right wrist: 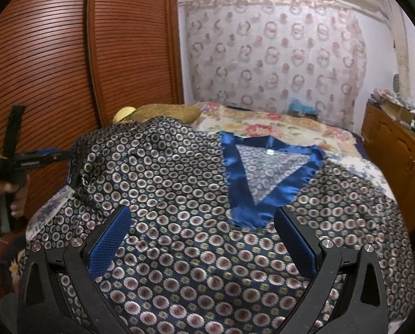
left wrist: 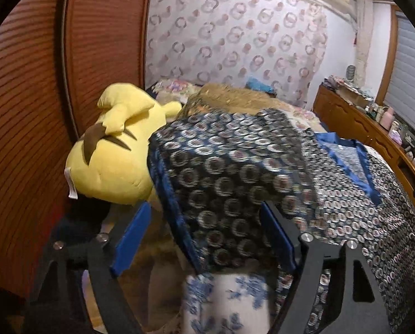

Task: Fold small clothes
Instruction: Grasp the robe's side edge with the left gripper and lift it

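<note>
The left claw (left wrist: 204,236) is apart around the shirt's (right wrist: 179,194) sleeve, ready to pinch and fold it toward the collar (right wrist: 266,172); the right claw (right wrist: 202,239) waits apart above.

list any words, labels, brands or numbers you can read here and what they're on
None can be read.
White tag on the yellow plush toy: too blurred to read.
Small label inside the garment's blue collar: too small.
Marking on the left claw: too small.
</note>
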{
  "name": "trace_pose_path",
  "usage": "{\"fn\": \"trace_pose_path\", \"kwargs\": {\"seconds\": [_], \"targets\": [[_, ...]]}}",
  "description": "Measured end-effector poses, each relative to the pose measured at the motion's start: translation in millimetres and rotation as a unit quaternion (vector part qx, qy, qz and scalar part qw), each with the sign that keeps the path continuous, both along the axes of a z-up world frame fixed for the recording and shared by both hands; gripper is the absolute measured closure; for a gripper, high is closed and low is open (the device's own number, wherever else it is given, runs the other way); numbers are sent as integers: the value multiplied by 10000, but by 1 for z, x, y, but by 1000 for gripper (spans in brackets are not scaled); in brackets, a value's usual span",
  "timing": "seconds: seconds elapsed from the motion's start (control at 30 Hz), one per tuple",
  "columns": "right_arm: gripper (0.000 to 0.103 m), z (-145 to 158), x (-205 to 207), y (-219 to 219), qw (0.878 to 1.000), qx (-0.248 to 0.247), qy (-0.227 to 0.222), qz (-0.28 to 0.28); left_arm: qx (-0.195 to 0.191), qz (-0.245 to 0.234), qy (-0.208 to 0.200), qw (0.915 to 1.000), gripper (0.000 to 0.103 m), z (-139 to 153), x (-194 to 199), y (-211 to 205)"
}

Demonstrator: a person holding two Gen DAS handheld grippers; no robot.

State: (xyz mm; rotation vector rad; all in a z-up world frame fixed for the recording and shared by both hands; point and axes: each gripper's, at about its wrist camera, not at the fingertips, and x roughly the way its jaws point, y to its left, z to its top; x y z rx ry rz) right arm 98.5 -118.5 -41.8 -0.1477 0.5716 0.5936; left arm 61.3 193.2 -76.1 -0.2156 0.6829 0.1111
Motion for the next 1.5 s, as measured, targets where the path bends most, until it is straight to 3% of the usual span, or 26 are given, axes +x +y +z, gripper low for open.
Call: {"fn": "trace_pose_path", "kwargs": {"seconds": [0.23,0.3,0.37,0.43,0.5,0.6,0.8,1.13,1.27,1.5], "targets": [[0,-7,-1,11,9998,-34,118,165,-377,-143,206,9990,27,-14,14,12],[0,-9,-1,12,9997,-41,146,180,-427,-153,221,9987,37,-16,16,16],[0,-11,-1,12,9997,-43,169,181,-465,-185,238,9985,56,-16,16,18],[0,-12,-1,11,9997,-27,187,181,-452,-198,231,9985,67,-16,15,18],[0,-12,0,9,9996,9,213,164,-472,-227,192,9984,87,-15,12,19],[0,-14,1,6,9995,50,257,147,-412,-233,135,9988,101,-12,9,22],[0,-16,3,0,9995,83,286,92,-83,-317,-285,9991,103,25,-3,7],[0,-7,6,-16,9995,196,227,-77,284,-1192,-712,9899,103,92,26,-64],[0,-5,7,-26,9994,229,202,-152,387,-1545,-644,9851,103,98,38,-102],[0,-8,9,-36,9991,240,262,-239,415,-1966,-369,9789,93,88,34,-141]]}}
